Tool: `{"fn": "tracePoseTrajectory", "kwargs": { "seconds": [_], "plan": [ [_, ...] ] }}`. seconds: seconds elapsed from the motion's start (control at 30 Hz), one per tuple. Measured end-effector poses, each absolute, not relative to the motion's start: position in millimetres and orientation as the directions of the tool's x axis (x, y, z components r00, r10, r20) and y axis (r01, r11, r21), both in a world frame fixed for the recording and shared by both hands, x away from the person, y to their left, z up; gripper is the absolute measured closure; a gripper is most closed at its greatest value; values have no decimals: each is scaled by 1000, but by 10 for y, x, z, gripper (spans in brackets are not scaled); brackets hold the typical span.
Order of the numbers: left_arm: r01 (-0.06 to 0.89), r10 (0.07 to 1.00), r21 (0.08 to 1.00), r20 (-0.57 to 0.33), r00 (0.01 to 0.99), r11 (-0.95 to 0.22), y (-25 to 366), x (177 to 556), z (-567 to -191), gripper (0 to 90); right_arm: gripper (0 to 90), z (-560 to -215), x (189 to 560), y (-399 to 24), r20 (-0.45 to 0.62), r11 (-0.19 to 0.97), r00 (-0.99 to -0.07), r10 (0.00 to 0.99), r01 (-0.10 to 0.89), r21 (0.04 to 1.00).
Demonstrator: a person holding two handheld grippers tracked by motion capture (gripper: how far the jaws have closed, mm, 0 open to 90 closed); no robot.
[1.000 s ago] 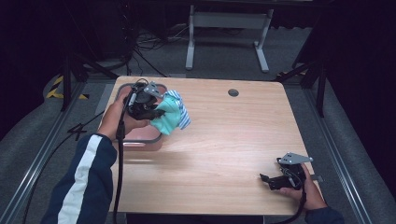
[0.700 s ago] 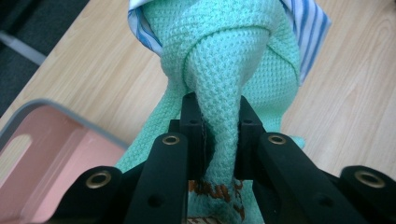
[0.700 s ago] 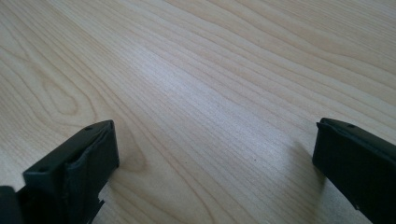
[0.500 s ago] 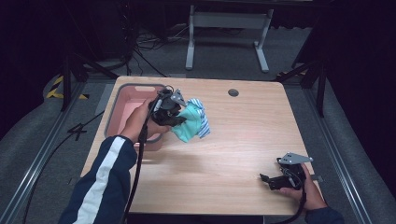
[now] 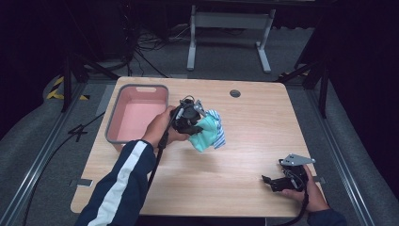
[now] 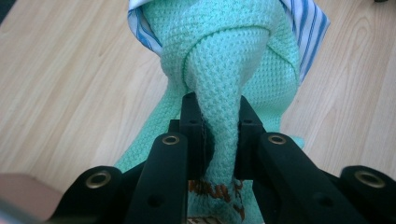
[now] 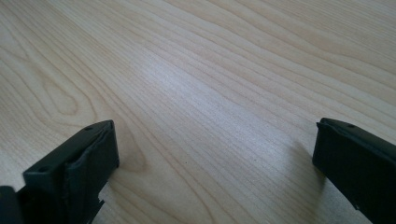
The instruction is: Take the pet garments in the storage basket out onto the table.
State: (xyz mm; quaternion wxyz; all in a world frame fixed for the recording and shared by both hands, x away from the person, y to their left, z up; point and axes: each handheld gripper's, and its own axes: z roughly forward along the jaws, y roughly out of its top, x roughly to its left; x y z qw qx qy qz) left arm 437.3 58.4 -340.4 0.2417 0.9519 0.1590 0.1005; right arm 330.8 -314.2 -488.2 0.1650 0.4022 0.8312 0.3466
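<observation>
- Two grippers work over a wooden table (image 5: 244, 188); the left gripper (image 6: 215, 135) pinches a bunched fold of a mint knit cloth (image 6: 229, 56), with a blue-striped cloth (image 6: 306, 28) wrapped behind it.
- From the high view, the bundle hangs lifted above mid-table, just right of a pink bin (image 5: 136, 115).
- Right gripper (image 7: 215, 163) rests low near the table's right front corner, jaws spread wide, holding nothing.
- Step in hand, as I judge it: carrying the cloths, bin apparently empty.
- Next likely calls for lowering the bundle onto bare wood, then releasing; a loose fold could snag a jaw.
</observation>
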Motion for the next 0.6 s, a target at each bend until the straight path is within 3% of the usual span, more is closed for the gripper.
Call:
{"fn": "tracePoseTrajectory", "kwargs": {
  "seconds": [0.6],
  "plan": [
    [306,362,456,40,931,-836,257,4526,-4006,783,5,-4882,3308,-3142,4,436,-622,783,554,709]
  ]
}}
